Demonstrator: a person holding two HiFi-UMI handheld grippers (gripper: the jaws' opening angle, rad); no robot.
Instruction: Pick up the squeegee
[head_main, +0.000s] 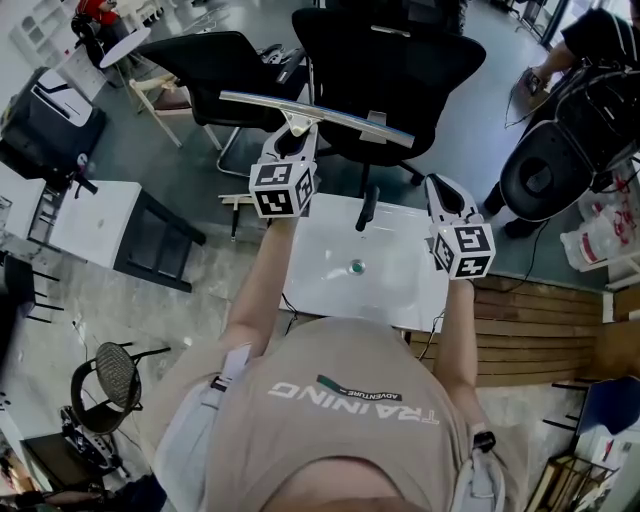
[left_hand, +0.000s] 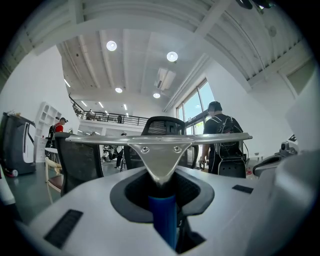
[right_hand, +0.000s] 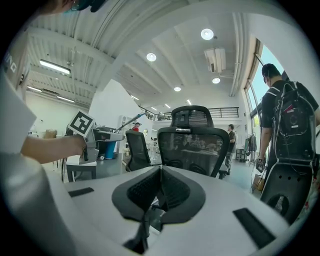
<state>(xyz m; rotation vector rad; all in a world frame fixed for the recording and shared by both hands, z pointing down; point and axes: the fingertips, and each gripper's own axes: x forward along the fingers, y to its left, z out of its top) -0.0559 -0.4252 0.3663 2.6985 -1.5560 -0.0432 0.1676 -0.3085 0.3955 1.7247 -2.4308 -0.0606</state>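
Above a white counter near office chairs, the left tool grips the squeegee by its blue handle; the right tool is closed, empty.

The head view looks steeply down from over the person's shoulders onto a table, with the left gripper at 11 o'clock and the right gripper at 1 o'clock. Each gripper view sits close behind its own jaws and faces level across the room. Both share the chair ahead and a backpack wearer at 3 o'clock.
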